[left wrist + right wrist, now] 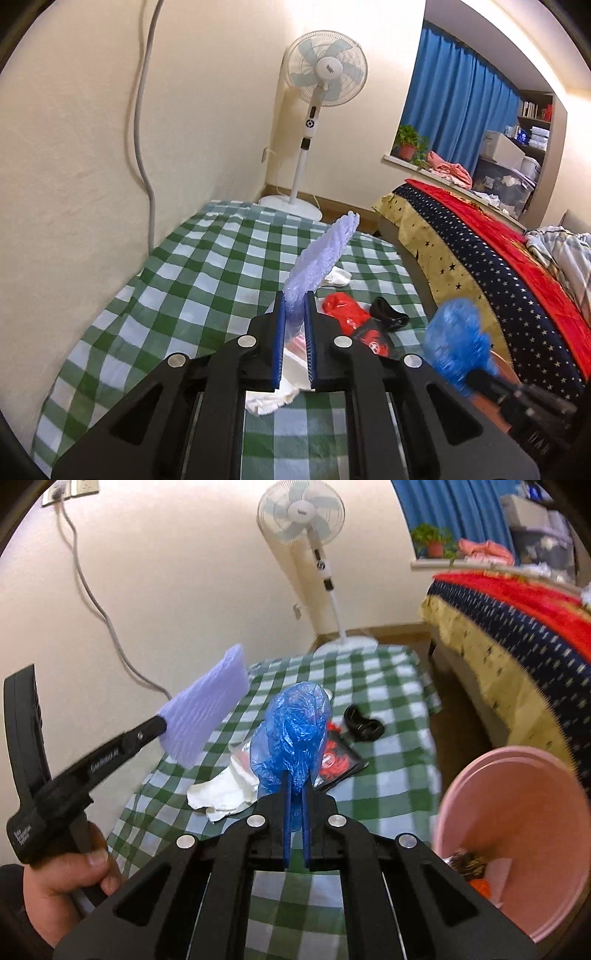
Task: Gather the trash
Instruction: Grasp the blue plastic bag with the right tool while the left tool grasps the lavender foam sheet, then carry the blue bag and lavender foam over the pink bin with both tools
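My left gripper [295, 299] is shut on a pale lilac foam net sleeve [325, 251], held up above the green-checked cloth [177, 280]. The same sleeve [207, 720] shows at left in the right wrist view, clamped in the left gripper [162, 722] held by a hand [74, 878]. My right gripper [295, 777] is shut on a crumpled blue plastic bag [291, 727], seen blurred at the right of the left wrist view [458, 339]. On the cloth lie a white tissue [225, 794], a red-and-black wrapper [340, 760], a red plastic piece [345, 312] and a black object [364, 725].
A pink bin [517, 812] with some trash inside stands at the right, beside the table. A bed with a starred navy and red cover [498, 258] lies further right. A white standing fan [325, 74] and a grey cable [142, 129] are by the wall.
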`<state>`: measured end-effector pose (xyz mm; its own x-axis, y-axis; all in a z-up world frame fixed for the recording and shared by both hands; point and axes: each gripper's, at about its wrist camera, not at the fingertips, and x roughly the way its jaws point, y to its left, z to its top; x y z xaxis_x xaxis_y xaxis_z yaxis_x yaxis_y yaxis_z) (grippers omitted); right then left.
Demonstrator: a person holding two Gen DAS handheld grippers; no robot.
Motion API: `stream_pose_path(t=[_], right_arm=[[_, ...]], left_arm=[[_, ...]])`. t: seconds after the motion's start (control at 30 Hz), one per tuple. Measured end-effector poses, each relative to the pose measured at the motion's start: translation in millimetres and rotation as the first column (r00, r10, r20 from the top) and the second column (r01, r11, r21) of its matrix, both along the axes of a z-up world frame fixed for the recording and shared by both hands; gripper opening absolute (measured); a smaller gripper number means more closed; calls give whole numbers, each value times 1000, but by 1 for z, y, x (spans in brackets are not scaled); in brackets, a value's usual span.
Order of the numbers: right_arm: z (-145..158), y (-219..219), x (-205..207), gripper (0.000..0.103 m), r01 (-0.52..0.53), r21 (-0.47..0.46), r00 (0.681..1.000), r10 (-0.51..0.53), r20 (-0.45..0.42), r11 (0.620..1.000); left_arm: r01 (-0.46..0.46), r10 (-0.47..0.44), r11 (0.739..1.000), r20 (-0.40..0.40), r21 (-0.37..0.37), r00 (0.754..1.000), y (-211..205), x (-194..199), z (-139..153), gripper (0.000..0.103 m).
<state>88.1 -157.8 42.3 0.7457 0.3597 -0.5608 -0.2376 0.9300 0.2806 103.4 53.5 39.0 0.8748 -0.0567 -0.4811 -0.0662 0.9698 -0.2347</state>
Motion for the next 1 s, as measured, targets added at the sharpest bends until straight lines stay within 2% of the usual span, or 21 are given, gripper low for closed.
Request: stream_pose_path(t=[0.2,0.37,0.5,0.7,0.87,1.0], right_arm=[[29,-27,-22,5,57,-55,998,-54,45,997],[47,-53,-31,5,105,-69,994,-103,37,992],[59,-71,-41,5,129,-87,990,-123,67,988],[52,-92,-61,5,200,-111,975,-186,125,974],[42,-113,-64,5,274,-80,956,-263,128,958],[39,-127,-61,5,333,-89,937,-319,142,939]], left_arm=[[5,-4,1000,11,-30,1000,-2,-24,11,10],[42,-42,999,4,2,999,-24,-45,14,10],[72,-72,997,7,8,997,-38,-57,11,10],[107,-107,994,30,-5,994,-52,-63,2,10],[146,-145,989,36,-4,989,-72,-63,-3,10],[187,-187,982,40,1,982,-91,-61,-9,10]])
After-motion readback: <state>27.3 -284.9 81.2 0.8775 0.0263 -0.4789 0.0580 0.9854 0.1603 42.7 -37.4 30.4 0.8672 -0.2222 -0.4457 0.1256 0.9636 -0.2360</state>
